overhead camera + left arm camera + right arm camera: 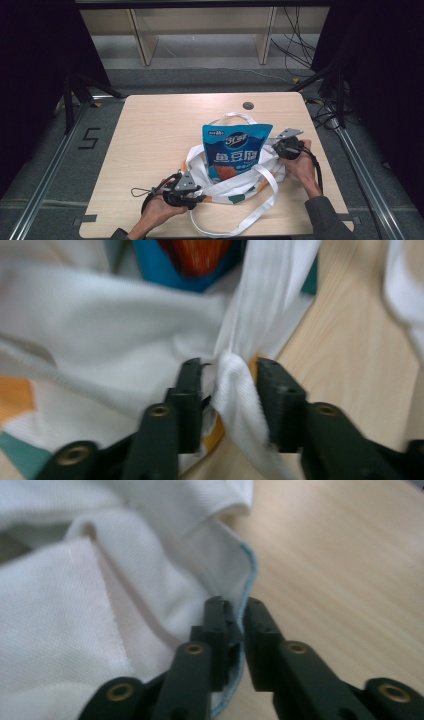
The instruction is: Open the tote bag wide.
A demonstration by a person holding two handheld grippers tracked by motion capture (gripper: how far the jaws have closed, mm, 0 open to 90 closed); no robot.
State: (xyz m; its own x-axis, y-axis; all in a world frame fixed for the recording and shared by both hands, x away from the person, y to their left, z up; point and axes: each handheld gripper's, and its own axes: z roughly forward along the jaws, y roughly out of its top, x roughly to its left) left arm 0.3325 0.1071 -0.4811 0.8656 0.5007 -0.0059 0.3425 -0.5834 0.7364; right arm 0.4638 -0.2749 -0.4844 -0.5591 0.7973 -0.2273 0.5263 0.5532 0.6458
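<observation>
Between the left gripper's point(227, 375) black jaws sits a bunched fold of the white tote bag point(115, 340), right where a strap meets the body; the jaws stand partly apart with the cloth filling most of the gap, and whether the pads truly pinch it cannot be told from the left gripper view. Ahead of that gripper and a little above it, the blue snack pouch point(237, 152) stands upright in the bag's mouth, most of it clear of the cloth. Off to the pouch's far side, the right gripper point(239, 615) has its jaws drawn narrow around the bag's thin blue-stitched hem point(249, 575), the edge running between them and appearing nipped. Beyond both tools lies bare wooden table point(160, 125).

As a judgement: the bag is light, limp woven cloth that will slump and slide rather than hold a shape, so seams, hems and strap roots give the surest hold. The pouch looks light, crinkly and slick, likely to tip if the bag's rim is tugged unevenly; lifting both edges together should keep it seated
</observation>
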